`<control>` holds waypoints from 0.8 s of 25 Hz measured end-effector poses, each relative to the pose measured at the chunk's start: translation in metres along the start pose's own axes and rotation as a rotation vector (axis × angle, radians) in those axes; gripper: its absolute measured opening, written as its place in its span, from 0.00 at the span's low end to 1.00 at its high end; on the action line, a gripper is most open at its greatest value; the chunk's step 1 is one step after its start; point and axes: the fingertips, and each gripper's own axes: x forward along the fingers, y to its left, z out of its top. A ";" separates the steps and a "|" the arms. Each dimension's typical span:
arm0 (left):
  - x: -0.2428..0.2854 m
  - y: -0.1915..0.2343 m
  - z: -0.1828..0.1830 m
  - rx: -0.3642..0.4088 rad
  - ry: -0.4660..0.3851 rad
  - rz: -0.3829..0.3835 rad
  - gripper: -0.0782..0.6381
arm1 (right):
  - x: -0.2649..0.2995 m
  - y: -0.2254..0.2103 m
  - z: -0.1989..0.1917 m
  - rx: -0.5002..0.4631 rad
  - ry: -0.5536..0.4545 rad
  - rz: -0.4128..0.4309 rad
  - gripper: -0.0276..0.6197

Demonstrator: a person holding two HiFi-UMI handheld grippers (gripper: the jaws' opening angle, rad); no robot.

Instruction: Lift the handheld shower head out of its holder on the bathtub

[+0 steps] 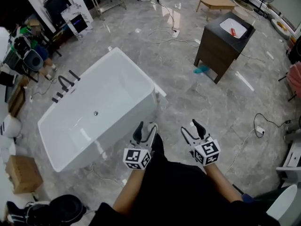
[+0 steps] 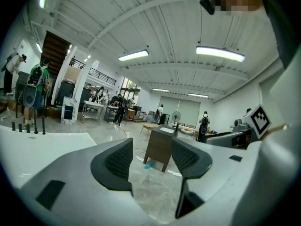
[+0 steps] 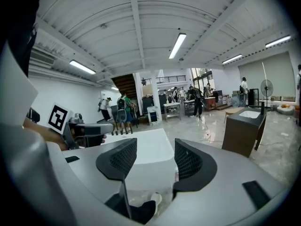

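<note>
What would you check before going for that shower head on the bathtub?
1. Left hand-held gripper empty, jaws apart: ok.
2. Right hand-held gripper empty, jaws apart: ok.
3. Shower head picked out: cannot tell. The black fittings along the far side of the bathtub are too small to tell apart.
4. Grippers close to those fittings: not ok. Both hang on the tub's near side, with the tub in between.
5. Hose free to lift: cannot tell. No hose can be made out.
</note>
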 end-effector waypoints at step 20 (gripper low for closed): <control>0.266 0.217 0.122 -0.015 0.031 -0.150 0.45 | 0.319 -0.105 0.131 0.128 0.054 -0.047 0.38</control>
